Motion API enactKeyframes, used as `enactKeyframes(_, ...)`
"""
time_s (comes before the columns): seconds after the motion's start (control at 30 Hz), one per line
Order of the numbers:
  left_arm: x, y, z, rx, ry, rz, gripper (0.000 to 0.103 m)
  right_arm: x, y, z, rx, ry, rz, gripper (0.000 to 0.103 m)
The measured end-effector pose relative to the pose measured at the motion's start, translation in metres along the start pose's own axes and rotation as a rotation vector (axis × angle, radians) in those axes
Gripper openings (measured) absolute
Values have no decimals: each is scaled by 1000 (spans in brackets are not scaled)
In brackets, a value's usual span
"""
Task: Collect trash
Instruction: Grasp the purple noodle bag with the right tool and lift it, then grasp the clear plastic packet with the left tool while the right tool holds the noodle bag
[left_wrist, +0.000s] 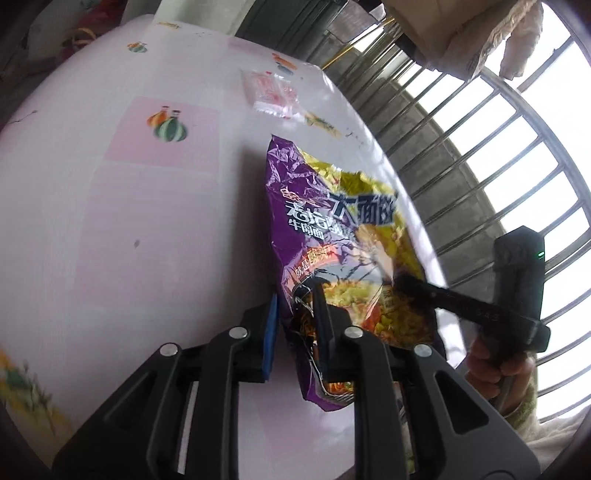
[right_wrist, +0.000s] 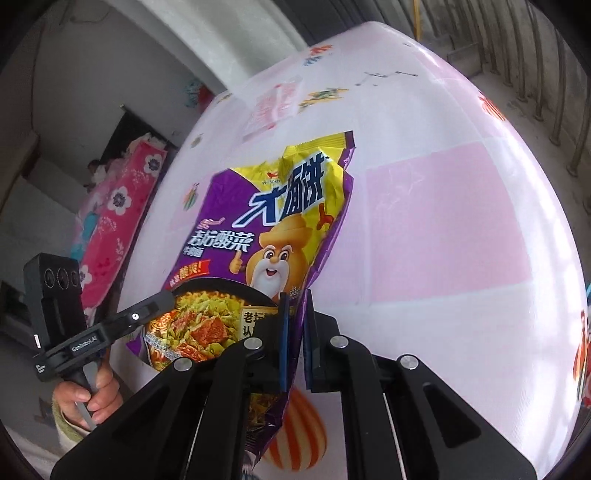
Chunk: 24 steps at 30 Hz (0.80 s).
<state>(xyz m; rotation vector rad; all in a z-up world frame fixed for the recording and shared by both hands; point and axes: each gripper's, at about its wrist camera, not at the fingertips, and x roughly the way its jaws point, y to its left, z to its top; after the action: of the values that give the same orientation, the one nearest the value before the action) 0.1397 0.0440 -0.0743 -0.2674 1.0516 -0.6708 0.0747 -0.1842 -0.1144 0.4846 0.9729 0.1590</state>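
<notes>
A purple and yellow instant-noodle bag (left_wrist: 332, 206) hangs just over the table, stretched between both grippers. In the left wrist view my left gripper (left_wrist: 295, 295) has its blue pad and black finger closed around a crumpled lower corner of the bag. My right gripper (left_wrist: 399, 280) reaches in from the right onto the bag's other lower corner. In the right wrist view the right gripper (right_wrist: 295, 295) pinches the thin edge of the bag (right_wrist: 280, 206) between its pads. The left gripper (right_wrist: 166, 299) clamps the bag's lower left corner, one finger across the printed face.
The table (left_wrist: 110, 240) wears a white and pink cloth with fruit prints. A clear plastic wrapper with red print (left_wrist: 271, 92) lies at its far side. Window bars (left_wrist: 480, 147) stand past the right edge. A pink floral cloth (right_wrist: 122, 206) lies beyond the left edge.
</notes>
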Motion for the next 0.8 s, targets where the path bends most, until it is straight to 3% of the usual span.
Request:
enactKeyframes(0.03, -4, -1, -3, 4, -9, 13, 21, 0, 3, 0, -18, -1, -8, 7)
enactKeyframes(0.1, -14, 0, -7, -5, -45, 56, 35, -1, 7, 4, -54, -8, -22, 8)
enactKeyframes(0.17, -24, 0, -5, -13, -79, 94, 42, -1, 10, 12, -58, -28, -63, 18)
enactKeyframes(0.23, -33, 2, -7, -20, -100, 113, 43, -5, 5, 18, -30, -50, -96, 39)
enactKeyframes(0.37, -48, 1, 4, -10, -152, 131, 43, -23, -7, 28, 13, -108, -112, 49)
enactKeyframes(0.5, -43, -5, 47, 19, -178, 125, 43, -34, -13, 51, 27, -169, -99, 49)
enactKeyframes(0.6, -22, -8, 92, 22, -154, 97, 43, -34, -11, 80, 18, -180, -53, 49)
enactKeyframes(0.8, 35, 5, 176, -21, -71, 48, 43, 21, -13, 156, 73, -57, 76, 49)
